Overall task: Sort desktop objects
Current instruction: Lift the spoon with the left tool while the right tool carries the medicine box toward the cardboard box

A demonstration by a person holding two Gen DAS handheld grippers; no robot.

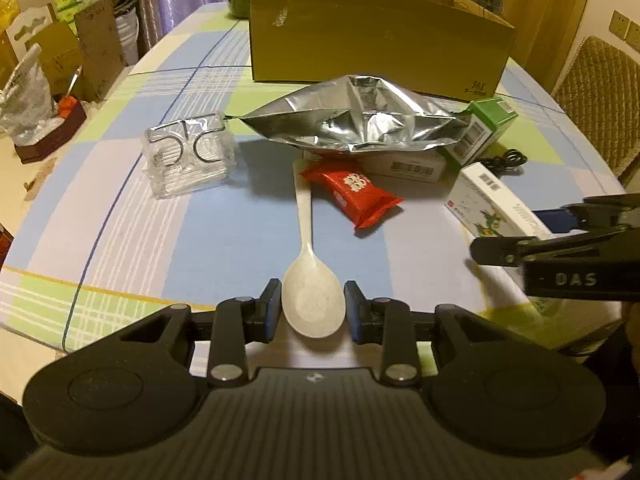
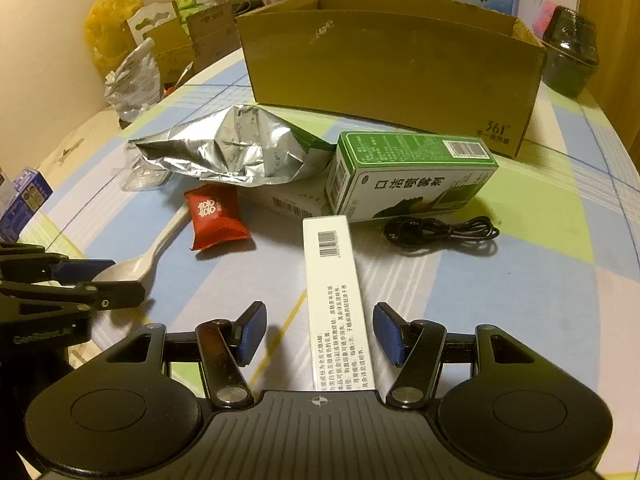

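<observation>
Open brown cardboard box (image 2: 392, 68), toward the table's far edge; stiff, likely the bin; crumpled silver foil pouch (image 2: 224, 148), mid-table before it, light and slippery by the look, best pinched at a flat seam; green-and-white carton (image 2: 412, 176), beside the pouch, rigid, grip across the narrow sides; long white printed carton (image 2: 336, 300), nearer the front edge, lying between the spread fingers of the right gripper (image 2: 320, 334), untouched; cream plastic spoon (image 1: 310, 272), bowl between the parted pads of the left gripper (image 1: 313, 308), not yet clamped; smooth, light, the handle probably steadier; small red sweet packet (image 1: 354, 192), soft, lying across the spoon's handle.
</observation>
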